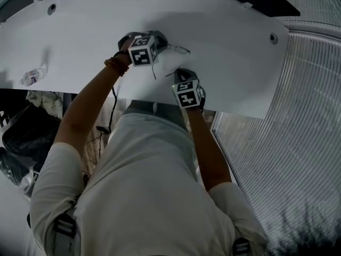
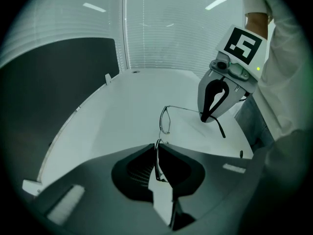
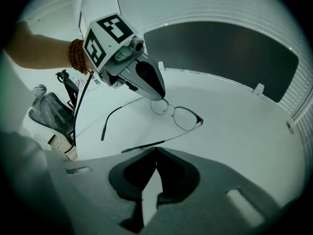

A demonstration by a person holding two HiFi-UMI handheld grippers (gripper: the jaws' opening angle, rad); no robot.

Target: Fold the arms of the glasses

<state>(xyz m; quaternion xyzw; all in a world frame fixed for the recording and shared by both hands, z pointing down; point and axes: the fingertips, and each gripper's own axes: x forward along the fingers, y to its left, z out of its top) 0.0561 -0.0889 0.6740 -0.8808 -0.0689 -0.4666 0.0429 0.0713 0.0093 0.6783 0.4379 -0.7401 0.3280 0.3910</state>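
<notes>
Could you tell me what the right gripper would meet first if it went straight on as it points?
Probably the near arm of the glasses, lying across just beyond the right gripper, with the white table under it; depth is hard to judge.

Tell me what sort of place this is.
Probably an office or meeting room. There is a large white table with a cable grommet, what looks like an office chair beside it, and slatted blinds under ceiling strip lights.
</notes>
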